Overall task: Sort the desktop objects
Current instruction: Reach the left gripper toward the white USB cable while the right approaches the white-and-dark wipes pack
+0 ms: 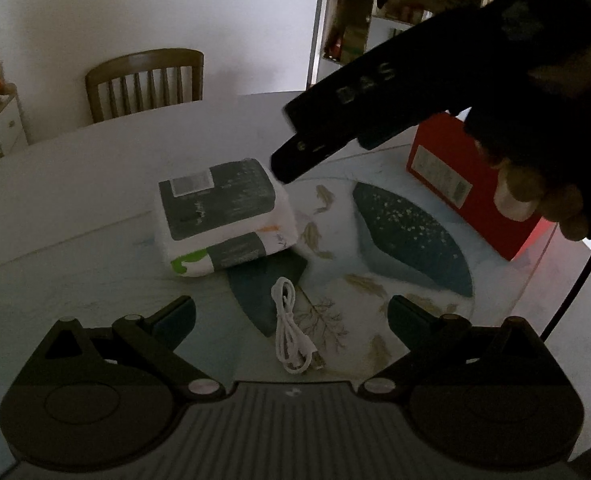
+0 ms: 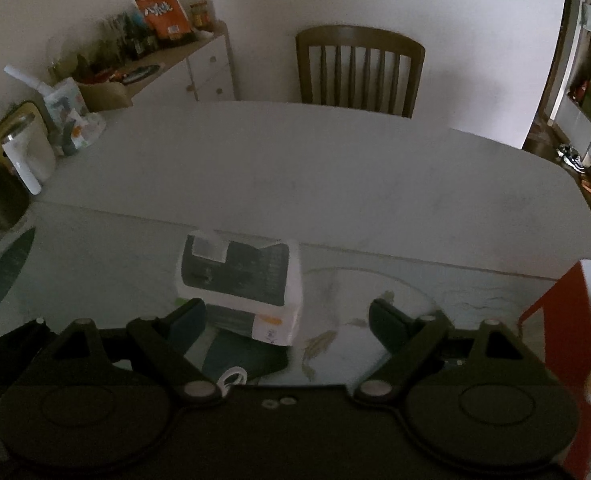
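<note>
A: Two packs of tissues (image 1: 225, 216) are sitting stacked on the table (image 1: 95, 168), with a coiled white cable (image 1: 295, 332) lying just in front of them on the patterned mat (image 1: 411, 236).

B: I'm seeing the left gripper (image 1: 291, 312) hanging over that cable, jaws spread wide, nothing between them.

A: Same on my side. I'm watching the right gripper (image 2: 287, 316) pointing down at the tissue stack, jaws wide and gripping nothing. From the left camera its dark body is reaching in above the packs, a hand (image 1: 543, 204) wrapping the handle.

B: I'm also noting a red box (image 1: 455, 184) standing to the right, and a wooden chair (image 2: 359, 68) waiting behind the table
</note>
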Tool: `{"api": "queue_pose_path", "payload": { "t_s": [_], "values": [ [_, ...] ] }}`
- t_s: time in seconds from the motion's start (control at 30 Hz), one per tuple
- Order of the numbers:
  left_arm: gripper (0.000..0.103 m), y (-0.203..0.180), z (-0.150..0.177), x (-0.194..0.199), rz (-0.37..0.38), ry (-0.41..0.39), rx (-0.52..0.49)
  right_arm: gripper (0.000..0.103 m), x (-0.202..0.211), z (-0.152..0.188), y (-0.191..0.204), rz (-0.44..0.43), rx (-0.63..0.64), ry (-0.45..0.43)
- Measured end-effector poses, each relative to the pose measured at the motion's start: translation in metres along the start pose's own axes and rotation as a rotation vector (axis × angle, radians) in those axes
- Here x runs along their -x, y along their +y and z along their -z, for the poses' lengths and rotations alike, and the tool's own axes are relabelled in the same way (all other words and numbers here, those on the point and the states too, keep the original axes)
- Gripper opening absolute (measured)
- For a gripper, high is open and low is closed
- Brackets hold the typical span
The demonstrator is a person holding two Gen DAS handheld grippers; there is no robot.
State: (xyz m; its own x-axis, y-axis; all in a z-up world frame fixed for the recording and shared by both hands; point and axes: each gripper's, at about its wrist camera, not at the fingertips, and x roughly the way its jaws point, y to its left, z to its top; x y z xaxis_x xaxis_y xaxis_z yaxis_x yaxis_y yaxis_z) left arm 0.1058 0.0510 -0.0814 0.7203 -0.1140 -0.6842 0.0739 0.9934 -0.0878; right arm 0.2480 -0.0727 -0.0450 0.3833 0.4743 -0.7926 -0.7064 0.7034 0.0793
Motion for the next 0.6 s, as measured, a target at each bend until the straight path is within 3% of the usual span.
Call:
{"api": "queue_pose_path", "payload": {
  "t_s": [0.4, 0.6],
  "values": [
    [0.101, 0.007, 0.000, -0.027, 0.016, 0.024, 0.037, 0.088, -0.035, -0.008, -0.003, -0.059, 0.000, 0.000],
    [0.095, 0.010, 0.001, -0.032, 0.010, 0.021, 0.041, 0.088, -0.054, -0.007, -0.002, -0.081, 0.008, 0.025]
  ]
}}
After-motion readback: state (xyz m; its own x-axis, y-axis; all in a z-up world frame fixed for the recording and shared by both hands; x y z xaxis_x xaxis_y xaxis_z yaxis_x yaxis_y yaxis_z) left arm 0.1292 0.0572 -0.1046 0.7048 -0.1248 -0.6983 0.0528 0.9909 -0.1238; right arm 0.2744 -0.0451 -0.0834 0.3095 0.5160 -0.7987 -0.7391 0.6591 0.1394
